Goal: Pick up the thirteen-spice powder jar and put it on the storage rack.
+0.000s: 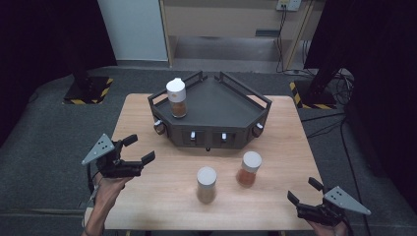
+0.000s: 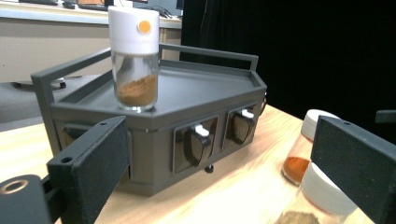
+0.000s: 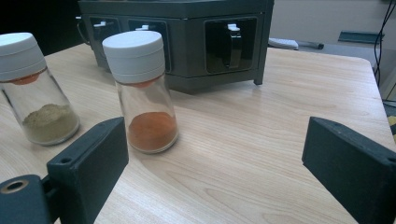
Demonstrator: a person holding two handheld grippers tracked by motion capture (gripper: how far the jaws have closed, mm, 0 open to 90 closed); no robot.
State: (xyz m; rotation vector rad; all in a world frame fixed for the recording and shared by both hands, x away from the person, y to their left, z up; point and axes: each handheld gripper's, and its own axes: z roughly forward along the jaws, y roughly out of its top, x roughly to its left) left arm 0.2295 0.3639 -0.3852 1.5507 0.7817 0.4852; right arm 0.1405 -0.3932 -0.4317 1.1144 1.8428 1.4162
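Note:
A dark grey railed rack (image 1: 216,101) (image 2: 205,93) (image 3: 187,42) stands at the table's far middle. On its left side stands a white-capped jar of brown powder (image 1: 176,98) (image 2: 135,58). Two more white-capped jars stand on the table in front: one with greenish powder (image 1: 206,184) (image 2: 322,198) (image 3: 35,88), one with orange powder (image 1: 249,168) (image 2: 303,149) (image 3: 142,91). My left gripper (image 1: 139,149) (image 2: 219,172) is open near the table's left edge, nothing between its jaws. My right gripper (image 1: 305,191) (image 3: 215,163) is open at the front right corner, also holding nothing.
The rack's front wall carries latch-like handles (image 2: 198,140) and round knobs at its corners (image 1: 159,126). The wooden table (image 1: 162,196) sits on grey floor. A person's hands hold both grippers from the near edge.

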